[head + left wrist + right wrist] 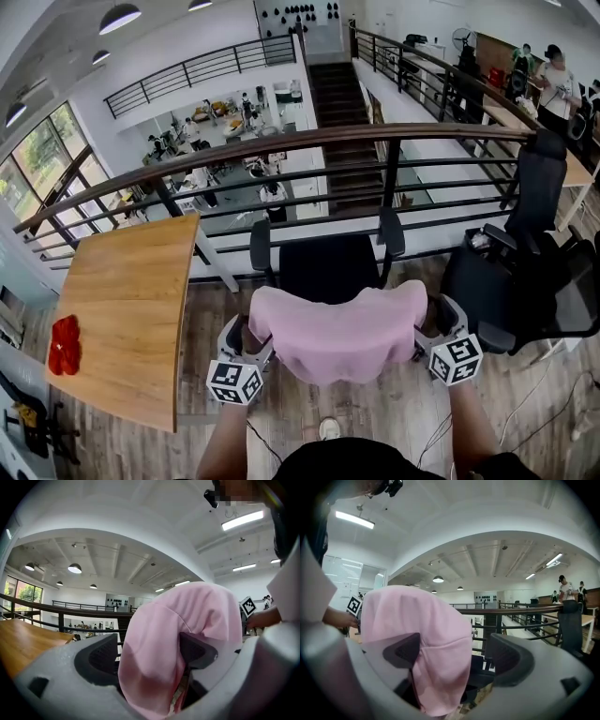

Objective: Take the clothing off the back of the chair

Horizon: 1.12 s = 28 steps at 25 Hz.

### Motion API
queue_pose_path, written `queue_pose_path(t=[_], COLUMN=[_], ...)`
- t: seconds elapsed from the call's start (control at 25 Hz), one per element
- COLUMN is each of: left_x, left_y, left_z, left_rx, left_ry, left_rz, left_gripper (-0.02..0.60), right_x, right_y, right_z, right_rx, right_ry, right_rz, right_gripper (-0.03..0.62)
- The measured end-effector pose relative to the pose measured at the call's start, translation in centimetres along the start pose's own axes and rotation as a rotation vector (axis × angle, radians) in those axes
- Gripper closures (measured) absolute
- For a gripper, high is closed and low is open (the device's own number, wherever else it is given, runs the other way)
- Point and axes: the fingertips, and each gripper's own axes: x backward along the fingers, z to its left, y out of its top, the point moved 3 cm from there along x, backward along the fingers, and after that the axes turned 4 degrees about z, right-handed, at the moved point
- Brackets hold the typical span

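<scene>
A pink garment hangs over the back of a black office chair right in front of me. My left gripper is at the garment's left end and my right gripper at its right end. In the left gripper view the pink cloth lies between wide-apart jaws and drapes over the right pad; the left pad is bare. In the right gripper view the cloth covers the left jaw, while the right pad stands well apart from it. Both grippers are open.
A wooden table stands to the left with a red object on it. A second black office chair is close on the right. A railing runs behind the chair, above a lower floor. People stand at the far right.
</scene>
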Motion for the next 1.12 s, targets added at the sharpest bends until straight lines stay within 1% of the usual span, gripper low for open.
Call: queue_pose_path(t=[0.2,0.32,0.44,0.48,0.56,0.68,0.8,0.84,0.96,1.04,1.12], left_x=[-1.1,-1.5,-1.6,-1.5,-1.4,-1.5,-1.2,-1.1,-0.4,0.2,0.6], left_y=[-0.7,-0.6,-0.5,-0.4,-0.2,0.1,0.7,0.9,1.3,1.5,1.7], left_z=[-0.1,-0.4,-0.4,-0.4,-0.3,-0.4,-0.6,-0.7,-0.8,-0.7,-0.5], left_rx=[-0.016,-0.028,-0.046,-0.055,-0.076,-0.095,-0.121,-0.126,-0.128,-0.122,-0.115], left_ry=[-0.051,-0.068,-0.075,-0.073,-0.062,-0.058,-0.05,-0.046,-0.041,-0.04,-0.037], left_rz=[0.044,0.054,0.048,0.043,0.034,0.029,0.013,0.006,-0.011,-0.012,-0.012], left_gripper=[0.184,0.185,0.188,0.207,0.3,0.362,0.435,0.471,0.542,0.552,0.554], right_x=[-0.7,-0.8,-0.9,-0.8,-0.8,-0.6,-0.1,0.1,0.8,1.1,1.2], right_y=[0.1,0.3,0.3,0.3,0.2,0.2,0.3,0.4,0.7,0.8,0.9], right_z=[-0.2,-0.2,0.3,0.5,0.8,0.6,0.5,0.5,0.8,1.3,1.5], right_rx=[-0.005,0.02,0.033,0.034,0.037,0.051,0.077,0.091,0.123,0.127,0.134], right_ry=[0.032,0.043,0.048,0.051,0.057,0.053,0.042,0.037,0.023,0.024,0.02], right_rz=[-0.003,-0.006,-0.006,-0.006,-0.008,-0.012,-0.014,-0.015,-0.021,-0.024,-0.024], right_gripper=[0.14,0.18,0.249,0.28,0.312,0.364,0.445,0.468,0.54,0.56,0.563])
